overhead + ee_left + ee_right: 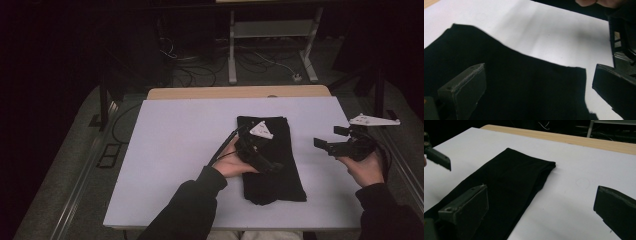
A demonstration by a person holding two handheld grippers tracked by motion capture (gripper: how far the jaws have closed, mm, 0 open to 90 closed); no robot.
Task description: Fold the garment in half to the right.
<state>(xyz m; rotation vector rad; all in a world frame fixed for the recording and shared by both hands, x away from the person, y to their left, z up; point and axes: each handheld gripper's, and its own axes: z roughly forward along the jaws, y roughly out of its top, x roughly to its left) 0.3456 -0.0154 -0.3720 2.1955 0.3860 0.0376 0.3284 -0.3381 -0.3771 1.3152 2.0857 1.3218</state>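
A black folded cloth [272,175] lies lengthwise on the white table [175,150], right of centre. My left gripper [273,166] hovers just over the cloth's middle, held in the left hand. In the left gripper view its jaws [537,72] stand wide apart above the cloth [524,90], with nothing between the pads. My right gripper [327,136] is held off the cloth's right side, pointing left, jaws open. In the right gripper view [541,192] the cloth [509,177] stretches away with its folded end at the far side.
A wooden strip [235,92] runs along the table's far edge. Behind it the floor holds cables [200,75] and a metal stand [270,45]. The table's right edge is close to the right hand. One jaw of the left gripper [439,158] juts in at the upper left of the right gripper view.
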